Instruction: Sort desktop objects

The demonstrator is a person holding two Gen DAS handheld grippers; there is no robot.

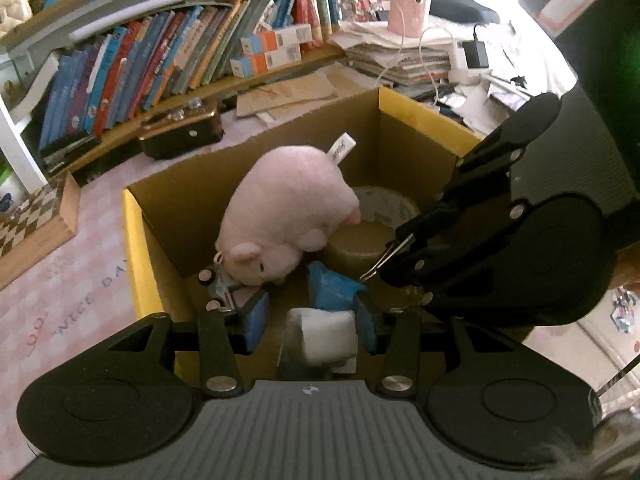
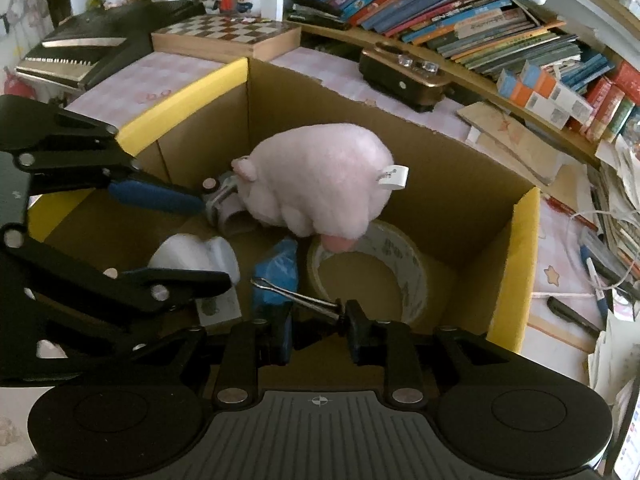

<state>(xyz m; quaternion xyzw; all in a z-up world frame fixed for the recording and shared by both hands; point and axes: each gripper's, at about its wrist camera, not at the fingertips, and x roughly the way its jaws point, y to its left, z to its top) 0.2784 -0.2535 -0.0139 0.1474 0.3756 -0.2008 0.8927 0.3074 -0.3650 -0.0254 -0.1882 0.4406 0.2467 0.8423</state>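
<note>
An open cardboard box (image 1: 416,148) with yellow rim (image 2: 516,264) holds a pink plush pig (image 1: 288,208), a tape roll (image 1: 384,208), a small toy car (image 1: 218,286), a blue crumpled packet (image 1: 332,288) and a white object (image 1: 326,338). My left gripper (image 1: 312,322) is open over the box, the white object blurred between its blue pads. My right gripper (image 2: 316,328) is shut on a black binder clip (image 2: 304,304) above the box, near the tape roll (image 2: 384,264). The pig (image 2: 324,184) and the white object (image 2: 192,256) also show in the right wrist view.
The box stands on a pink checked mat (image 1: 60,272). Behind it are a bookshelf (image 1: 152,60), a dark gadget (image 1: 180,132), a chessboard box (image 2: 224,36), stacked papers (image 1: 400,56) and pens (image 2: 592,280) at the right.
</note>
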